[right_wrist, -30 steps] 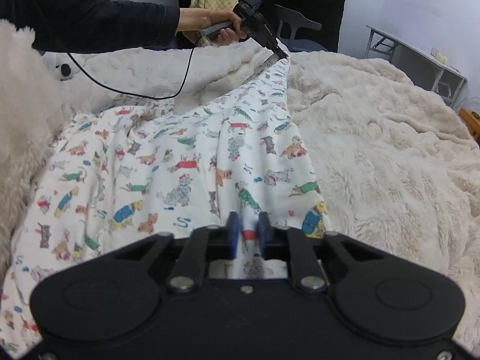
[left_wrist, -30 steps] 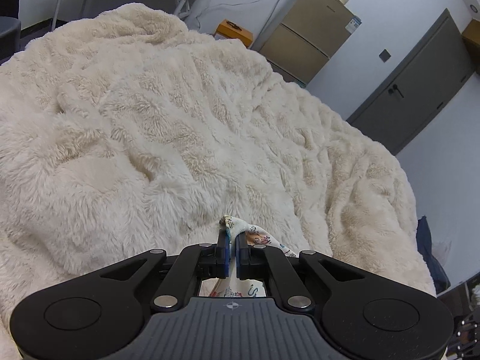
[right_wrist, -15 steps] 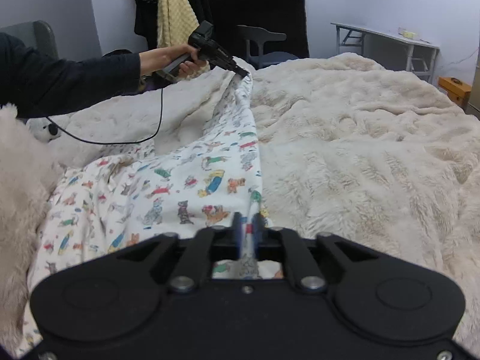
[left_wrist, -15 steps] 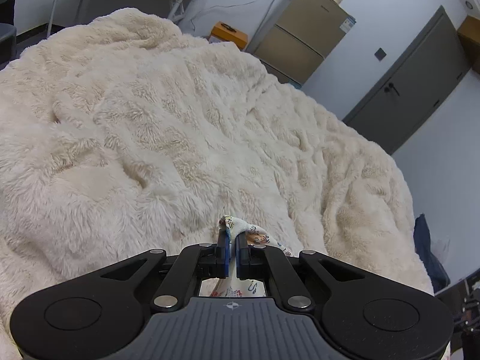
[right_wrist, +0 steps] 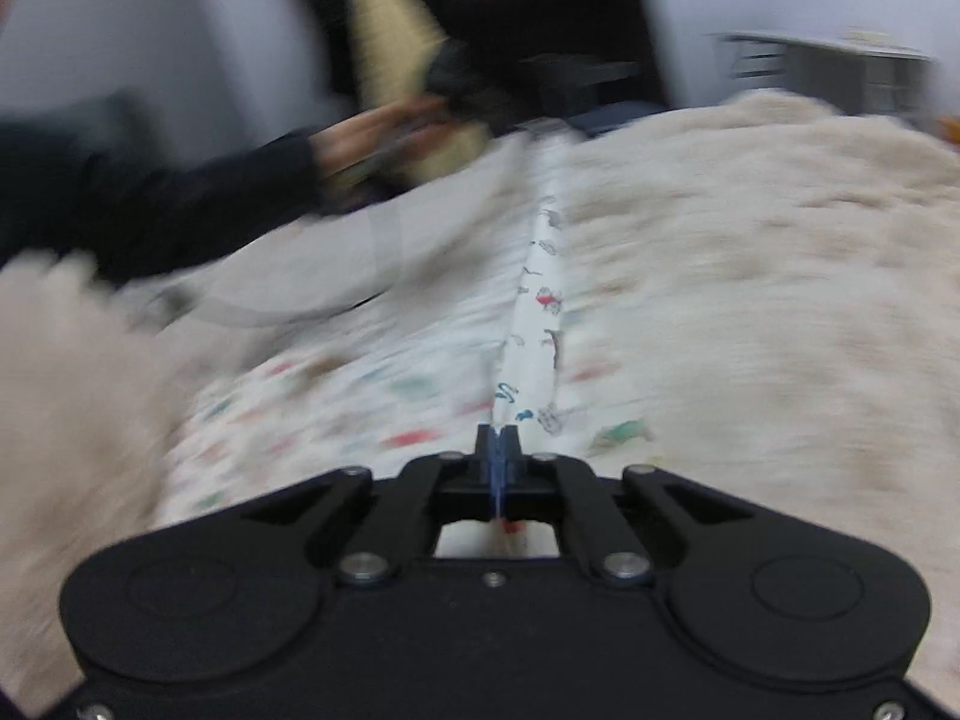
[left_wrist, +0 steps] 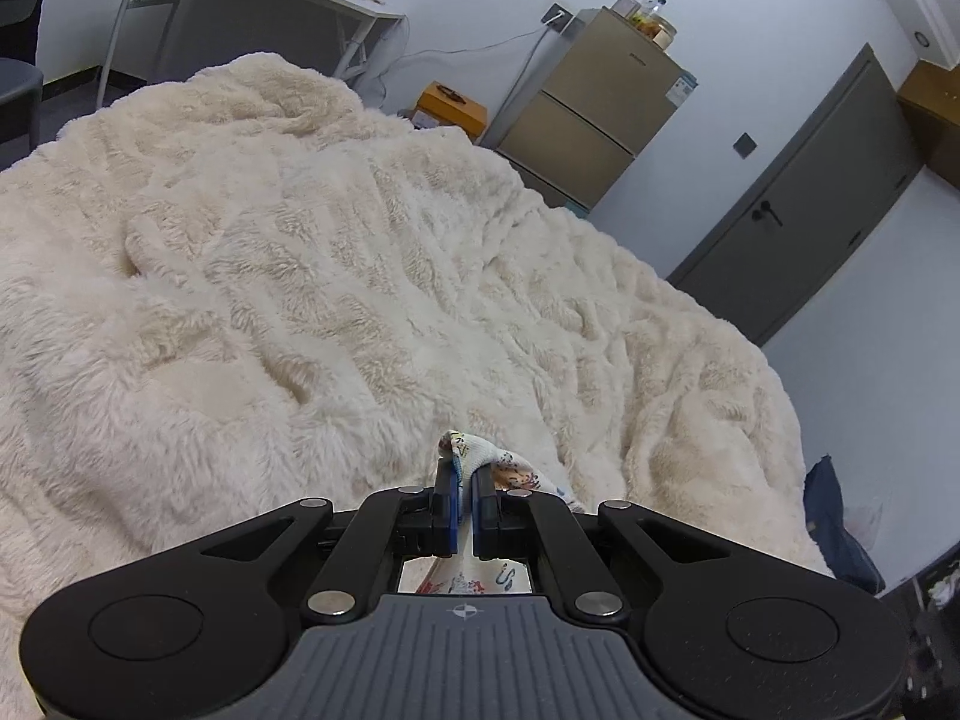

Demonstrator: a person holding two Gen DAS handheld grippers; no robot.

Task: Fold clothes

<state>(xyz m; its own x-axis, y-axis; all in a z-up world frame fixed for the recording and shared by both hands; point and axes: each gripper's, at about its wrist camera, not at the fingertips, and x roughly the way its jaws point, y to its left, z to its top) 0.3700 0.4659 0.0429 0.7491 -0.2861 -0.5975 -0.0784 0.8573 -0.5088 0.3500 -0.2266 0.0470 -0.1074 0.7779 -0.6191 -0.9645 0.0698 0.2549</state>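
Two claws pinch the printed garment: your left gripper bites a bunched corner, your right gripper an edge stretched straight ahead. It looks light, soft and floppy; hold corners, or it sags over the fluffy blanket.

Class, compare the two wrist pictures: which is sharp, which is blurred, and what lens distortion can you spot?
Left wrist view: sharp; the left gripper and cream blanket are crisp, though the fisheye bends the grey door. Right wrist view: heavy motion blur smears the blanket, sleeve and background; only the right gripper and the printed garment edge it pinches stay fairly clear.
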